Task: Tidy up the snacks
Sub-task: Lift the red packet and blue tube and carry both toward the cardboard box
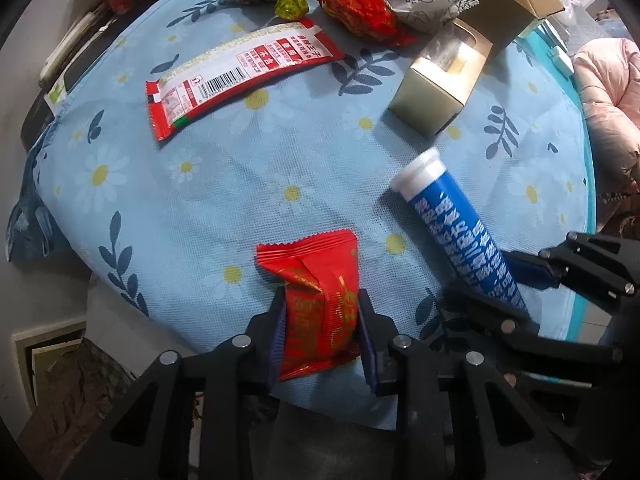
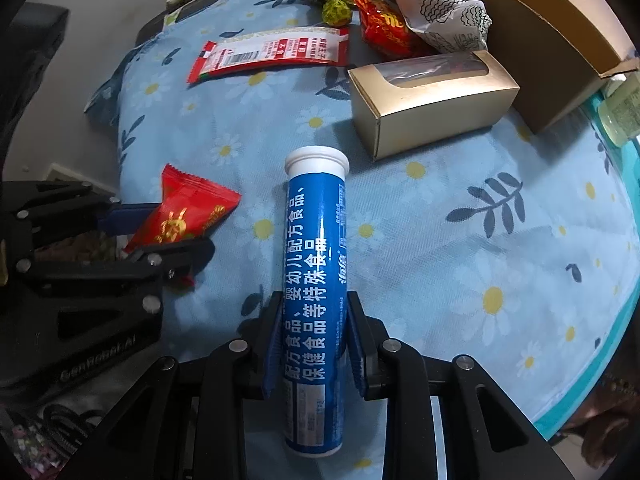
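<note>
My left gripper (image 1: 322,300) is shut on a small red snack packet (image 1: 316,300) near the front edge of the blue flowered tablecloth (image 1: 240,200). The packet also shows in the right wrist view (image 2: 188,212), held by the left gripper (image 2: 160,228). My right gripper (image 2: 314,300) is shut on a blue tube with a white cap (image 2: 316,248), lying along the fingers. The tube (image 1: 456,228) and the right gripper (image 1: 508,276) show at the right of the left wrist view.
A flat red-and-white packet (image 1: 240,76) lies at the back left. A gold windowed box (image 2: 432,100) stands beside a large brown carton (image 2: 540,32). Red wrappers (image 1: 352,8), a lollipop (image 2: 336,12) and a patterned white bag (image 2: 440,4) crowd the far edge.
</note>
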Available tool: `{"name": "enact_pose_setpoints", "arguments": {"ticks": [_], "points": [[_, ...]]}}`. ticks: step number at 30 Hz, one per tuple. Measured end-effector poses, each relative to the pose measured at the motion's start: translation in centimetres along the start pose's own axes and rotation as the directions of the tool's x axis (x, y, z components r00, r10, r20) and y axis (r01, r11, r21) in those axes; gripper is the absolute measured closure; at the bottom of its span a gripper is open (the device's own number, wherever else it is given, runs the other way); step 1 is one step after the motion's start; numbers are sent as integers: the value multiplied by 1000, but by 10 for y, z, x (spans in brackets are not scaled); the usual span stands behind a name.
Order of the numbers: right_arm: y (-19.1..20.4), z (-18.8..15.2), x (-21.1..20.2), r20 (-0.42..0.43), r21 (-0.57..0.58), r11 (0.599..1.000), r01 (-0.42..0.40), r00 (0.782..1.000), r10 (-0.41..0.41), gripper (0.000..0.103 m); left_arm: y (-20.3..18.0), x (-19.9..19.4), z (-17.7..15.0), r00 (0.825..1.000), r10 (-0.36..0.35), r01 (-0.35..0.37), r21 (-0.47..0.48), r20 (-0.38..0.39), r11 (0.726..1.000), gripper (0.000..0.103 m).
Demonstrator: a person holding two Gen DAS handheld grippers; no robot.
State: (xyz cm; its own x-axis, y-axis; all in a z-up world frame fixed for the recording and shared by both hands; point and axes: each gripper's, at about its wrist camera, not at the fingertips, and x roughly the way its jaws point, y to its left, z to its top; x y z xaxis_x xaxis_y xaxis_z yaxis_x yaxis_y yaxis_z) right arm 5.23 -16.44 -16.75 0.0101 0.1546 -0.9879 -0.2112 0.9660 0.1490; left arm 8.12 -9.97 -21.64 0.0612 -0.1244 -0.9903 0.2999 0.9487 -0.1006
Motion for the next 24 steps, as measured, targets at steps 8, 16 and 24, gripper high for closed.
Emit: {"name": "enact_pose_setpoints", "arguments": {"ticks": [8,16,24], "points": [[6,-7,-16,11,-7,998,-61,998,61,75,3,-26,2,999,-40,40,-1,21,999,73],[10,-6,-40,45,-50,997,-58,997,60,75,-1,-54,9,997,-57,58,-4,60,998,73],[0,-3,-78,107,-52,997,-57,992,62,75,-1,-94,15,988,-76,77,-2,136,997,73]]}}
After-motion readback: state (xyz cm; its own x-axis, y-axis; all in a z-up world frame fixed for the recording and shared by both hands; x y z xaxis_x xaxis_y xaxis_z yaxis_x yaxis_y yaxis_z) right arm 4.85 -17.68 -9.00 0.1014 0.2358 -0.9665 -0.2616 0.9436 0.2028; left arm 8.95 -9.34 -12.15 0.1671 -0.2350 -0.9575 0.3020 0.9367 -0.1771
